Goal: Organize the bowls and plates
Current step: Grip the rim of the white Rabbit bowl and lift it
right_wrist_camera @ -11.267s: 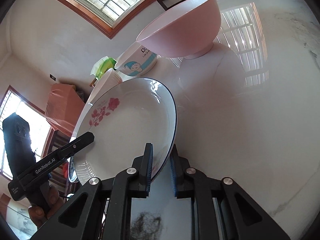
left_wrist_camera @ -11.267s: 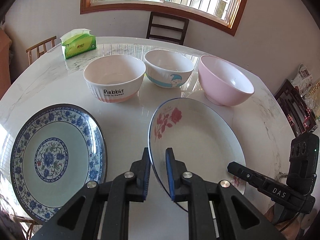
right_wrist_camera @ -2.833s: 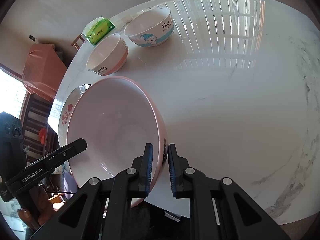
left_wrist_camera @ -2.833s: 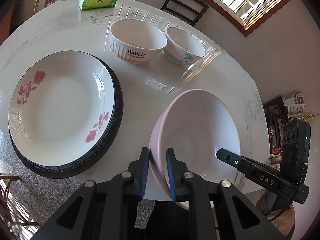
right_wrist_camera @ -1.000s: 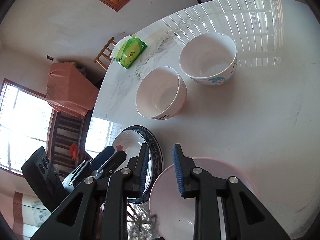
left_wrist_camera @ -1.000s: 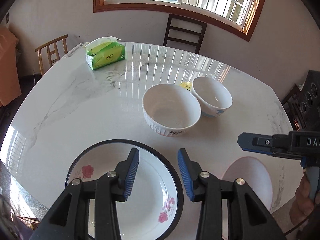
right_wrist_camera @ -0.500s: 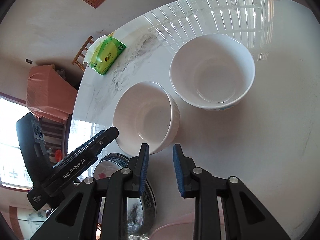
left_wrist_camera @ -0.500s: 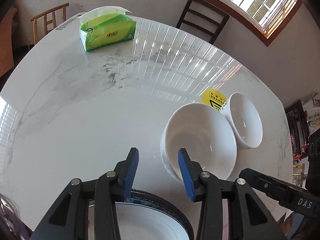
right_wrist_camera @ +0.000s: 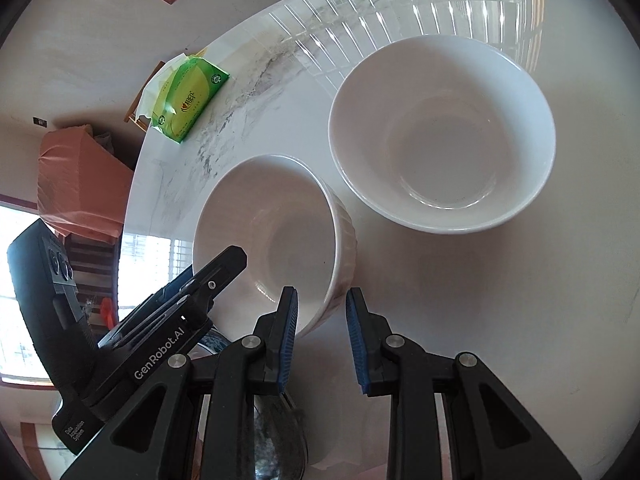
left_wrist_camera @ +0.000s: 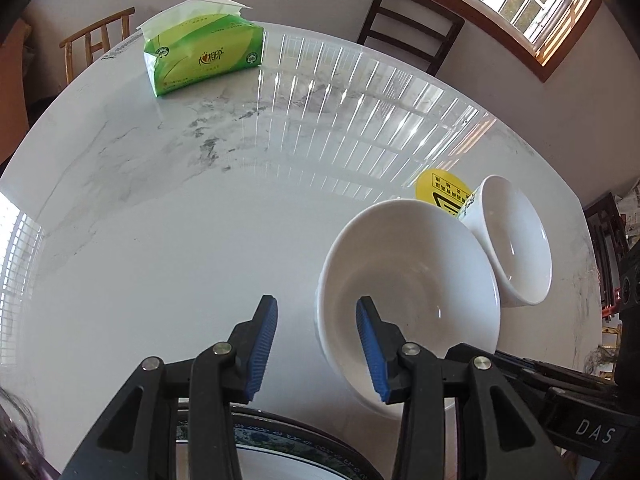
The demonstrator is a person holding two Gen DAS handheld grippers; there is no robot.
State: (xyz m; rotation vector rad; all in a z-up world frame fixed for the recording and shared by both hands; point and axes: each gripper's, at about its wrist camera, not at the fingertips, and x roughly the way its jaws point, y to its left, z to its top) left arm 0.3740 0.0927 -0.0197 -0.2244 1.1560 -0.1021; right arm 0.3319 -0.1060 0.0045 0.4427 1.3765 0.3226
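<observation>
Progress, judged from the present layout: plates (left_wrist_camera: 280,446) stacked at near table edge, dark patterned rim showing under left gripper (left_wrist_camera: 316,346); pink rim at bottom edge of right wrist view probably a bowl already set near the stack, too little visible to confirm. Two bowls not yet nested.

Ribbed bowl (left_wrist_camera: 408,300) upright on marble table (left_wrist_camera: 168,248), just beyond the plate stack. Smaller white bowl (left_wrist_camera: 516,240) just beside it on the far right, also upright; contact between the two rims not determinable. Yellow sticker (left_wrist_camera: 440,192) flat on the table behind both. Green tissue pack (left_wrist_camera: 204,60) well apart at far edge.

Left gripper: jaws moderately wide, empty, straddling the left rim of ribbed bowl, right blue pad inside the bowl, left pad outside over bare table. No pad contact visible.

Right gripper (right_wrist_camera: 322,340): jaws narrower but parted, empty, straddling the right rim of the same bowl, left pad just inside the wall, right pad outside. No pressure on the wall visible.

Remaining, as judged: closing both grippers on the ribbed bowl, moving it to the other bowls, then handling the smaller white bowl likewise. Risk: glazed wall slipping between pads.
</observation>
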